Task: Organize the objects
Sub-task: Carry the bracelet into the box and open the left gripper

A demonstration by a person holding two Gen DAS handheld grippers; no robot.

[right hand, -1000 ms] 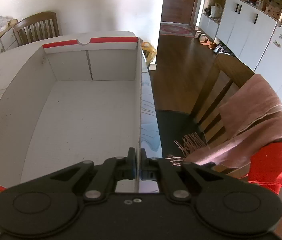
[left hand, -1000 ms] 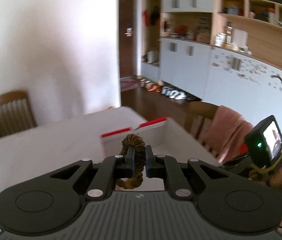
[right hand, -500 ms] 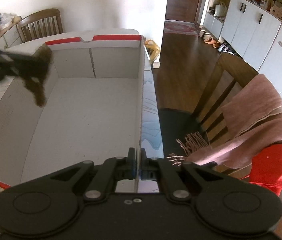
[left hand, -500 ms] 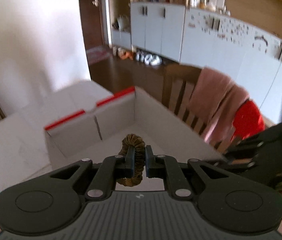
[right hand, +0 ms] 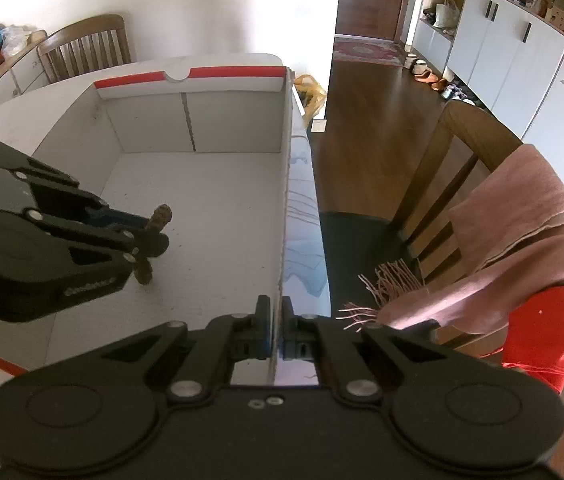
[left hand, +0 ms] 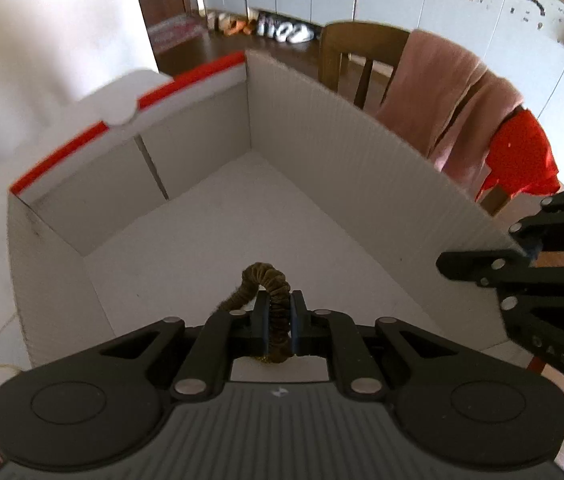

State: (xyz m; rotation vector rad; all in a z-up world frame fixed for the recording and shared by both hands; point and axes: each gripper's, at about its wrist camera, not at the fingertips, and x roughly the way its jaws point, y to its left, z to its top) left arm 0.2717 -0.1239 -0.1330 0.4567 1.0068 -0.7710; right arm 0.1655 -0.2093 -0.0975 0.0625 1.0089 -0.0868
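Observation:
A brown fabric scrunchie [left hand: 265,278] is pinched between the pads of my left gripper [left hand: 279,314], which is shut on it and points steeply down into a white cardboard box [left hand: 342,152] with a red-trimmed far wall. In the right wrist view the left gripper [right hand: 153,240] hangs low over the left side of the box floor, the scrunchie [right hand: 161,214] sticking out of its tip. My right gripper [right hand: 276,320] is shut on the top edge of the box's right wall [right hand: 286,184]. It also shows at the right in the left wrist view, as the right gripper [left hand: 522,244].
The box stands on a white table [right hand: 21,108]. To its right is a wooden chair [right hand: 462,144] draped with a pink scarf [right hand: 530,216] and a red cloth [right hand: 546,328]. Another wooden chair [right hand: 85,44] stands at the table's far side. White cabinets [right hand: 514,56] line the room.
My left gripper has come down and tilted forward from above the table into the box, still holding the scrunchie. The right gripper has stayed on the box wall.

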